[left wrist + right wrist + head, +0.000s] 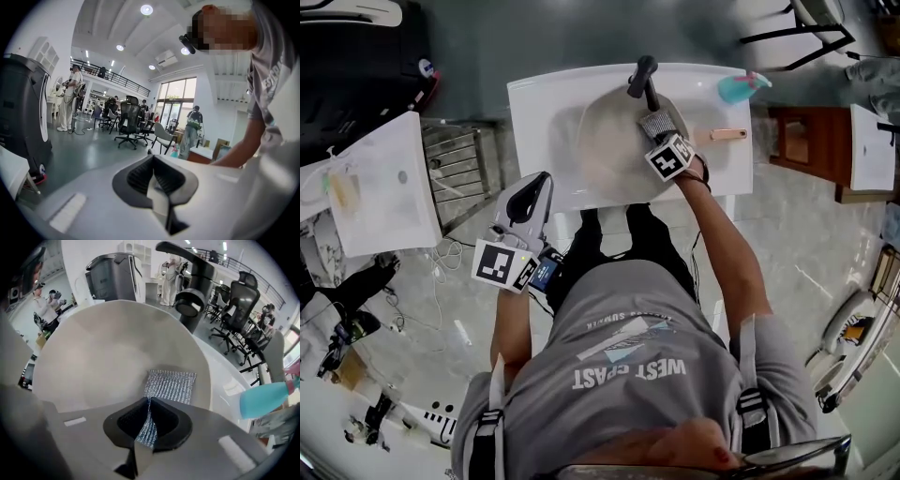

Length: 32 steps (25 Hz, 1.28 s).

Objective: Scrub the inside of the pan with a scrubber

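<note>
A beige-grey pan (602, 142) lies in the basin of a white sink (534, 103). My right gripper (655, 122) reaches into the pan's right side, shut on a silver mesh scrubber (653, 123). In the right gripper view the scrubber (169, 385) lies flat against the pan's inner wall (103, 352), its near edge pinched between the jaws of the right gripper (149, 401). My left gripper (531, 199) is held off the sink's front left corner, away from the pan. In the left gripper view it (152, 161) is shut with nothing in it and faces the room.
A black faucet (642, 77) rises behind the pan and shows close above it (191, 287). A teal spray bottle (741, 87) and a copper-coloured item (728, 134) sit on the sink's right side. A metal rack (461, 169) stands left of the sink.
</note>
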### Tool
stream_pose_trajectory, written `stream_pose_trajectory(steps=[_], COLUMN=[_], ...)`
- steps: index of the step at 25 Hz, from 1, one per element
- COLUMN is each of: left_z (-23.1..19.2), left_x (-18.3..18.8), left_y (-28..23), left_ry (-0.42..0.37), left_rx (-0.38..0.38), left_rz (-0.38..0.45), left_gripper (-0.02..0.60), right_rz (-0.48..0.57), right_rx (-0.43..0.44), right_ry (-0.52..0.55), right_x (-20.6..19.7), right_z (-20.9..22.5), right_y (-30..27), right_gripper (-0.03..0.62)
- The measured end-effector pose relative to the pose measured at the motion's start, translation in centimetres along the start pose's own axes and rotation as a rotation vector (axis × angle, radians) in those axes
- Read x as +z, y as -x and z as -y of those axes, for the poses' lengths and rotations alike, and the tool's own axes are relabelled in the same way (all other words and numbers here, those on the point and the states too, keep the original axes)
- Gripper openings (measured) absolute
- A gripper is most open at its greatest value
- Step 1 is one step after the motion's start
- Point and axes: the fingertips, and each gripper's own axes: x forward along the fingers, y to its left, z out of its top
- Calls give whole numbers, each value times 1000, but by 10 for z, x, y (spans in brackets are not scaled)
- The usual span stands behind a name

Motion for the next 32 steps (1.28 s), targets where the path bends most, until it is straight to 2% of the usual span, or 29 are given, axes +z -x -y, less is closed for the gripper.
stream_pose_trajectory(steps=[4, 8, 12, 16, 21, 25, 29, 32], left_z=[-4, -9, -11, -14, -12, -10, -10, -10], left_x=[-1, -3, -5, -3, 2, 4, 6, 5], left_y=[4, 6, 7, 7, 0, -7, -12, -15], left_ry=[4, 10, 14, 15, 10, 5, 1, -4], left_rx=[11, 19, 21, 16, -5, -18, -24, -26], left_rz=[-5, -7, -8, 1, 8, 7, 1, -6], left_gripper=[2, 2, 2, 2, 2, 2, 2, 2], right_rz=[57, 143, 195, 186, 87, -10, -82, -82], right_rx=[-15, 57, 132, 224, 309, 291, 179, 95], right_ry=[-10, -4, 91, 182, 269, 241, 164, 101], right_x=[35, 78, 105, 98, 47, 2, -30, -30], right_z=[4, -24, -68, -115, -156, -139, -85, -41], right_y=[-13, -20, -13, 0, 13, 18, 12, 6], right_gripper=[23, 23, 18, 18, 17, 15, 15, 15])
